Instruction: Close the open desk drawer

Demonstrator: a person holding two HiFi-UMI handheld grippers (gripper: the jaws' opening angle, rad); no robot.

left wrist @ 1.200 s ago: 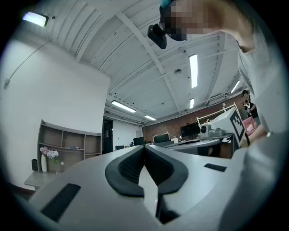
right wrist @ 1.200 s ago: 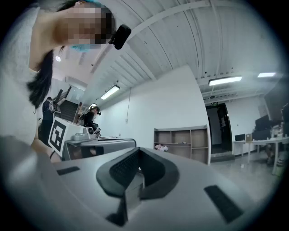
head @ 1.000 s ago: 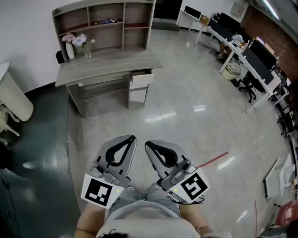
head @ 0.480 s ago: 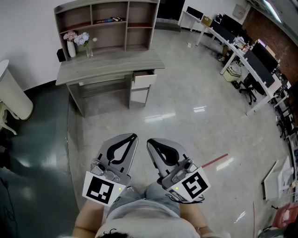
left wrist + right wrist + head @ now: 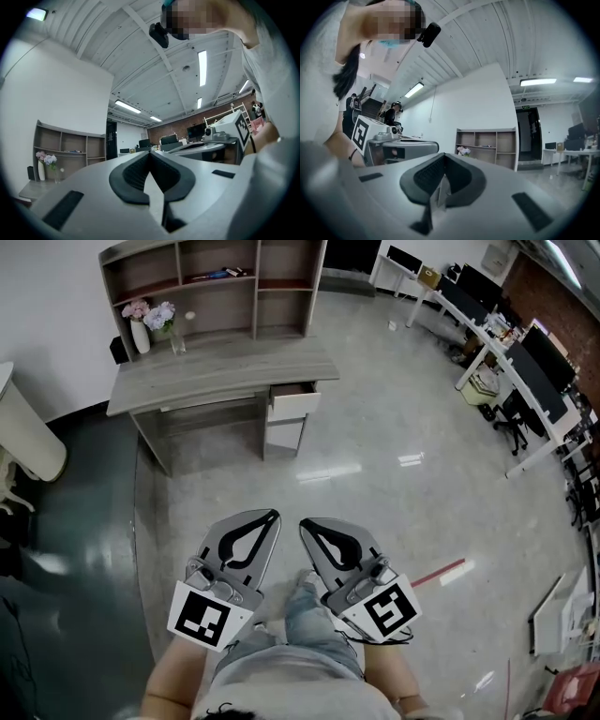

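A grey desk (image 5: 216,371) with a shelf unit on top stands far ahead across the floor in the head view. Its top drawer (image 5: 293,398), with a white front, is pulled out at the desk's right end, above a white drawer column (image 5: 283,433). My left gripper (image 5: 270,514) and right gripper (image 5: 305,523) are held side by side near my body, both shut and holding nothing, far short of the desk. The left gripper (image 5: 150,153) points up toward the ceiling, with the shelf unit (image 5: 70,150) low at left. The right gripper (image 5: 443,155) has the shelf unit (image 5: 487,145) beyond it.
A vase of flowers (image 5: 141,329) and a glass stand on the desk. A white rounded piece of furniture (image 5: 28,442) is at the left. Office desks with monitors and chairs (image 5: 525,362) line the right. A red strip (image 5: 439,573) lies on the glossy floor.
The view has shifted forward a little toward the desk, and my leg now shows between the grippers. Both grippers stay shut and side by side.
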